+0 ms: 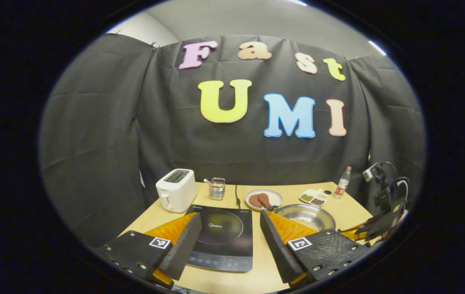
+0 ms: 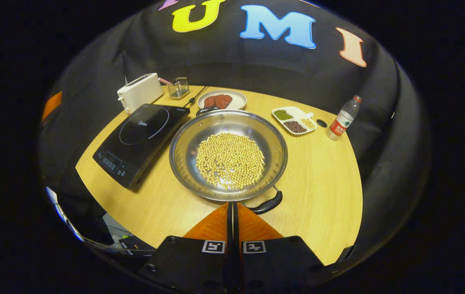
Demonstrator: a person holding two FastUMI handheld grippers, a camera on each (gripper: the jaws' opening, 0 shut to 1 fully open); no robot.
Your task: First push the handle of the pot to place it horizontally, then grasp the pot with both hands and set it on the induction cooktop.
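On the round wooden table (image 2: 322,171), the steel pot (image 2: 228,155) sits near the middle, its floor covered with pale yellow beans (image 2: 230,160). One black handle (image 2: 268,204) points toward the near edge, slightly right; the other (image 2: 207,109) points toward the far edge. The induction cooktop (image 2: 140,136) lies just beside the pot, toward the table's left edge, not touching it.

The right tool (image 2: 232,212) hovers at the near edge with its 2 fingers pressed together, holding nothing — their tips sit close to the pot's near handle, though whether they touch it cannot be told.

The left tool (image 1: 228,241) hangs above the cooktop's near side, its fingers spread wide and empty.

Along the far edge stand a white toaster (image 2: 140,92), a small wire basket (image 2: 178,87), a plate of reddish meat (image 2: 222,100) and a divided dish of grains (image 2: 294,119) — a water bottle (image 2: 343,118) stands at the far right edge.
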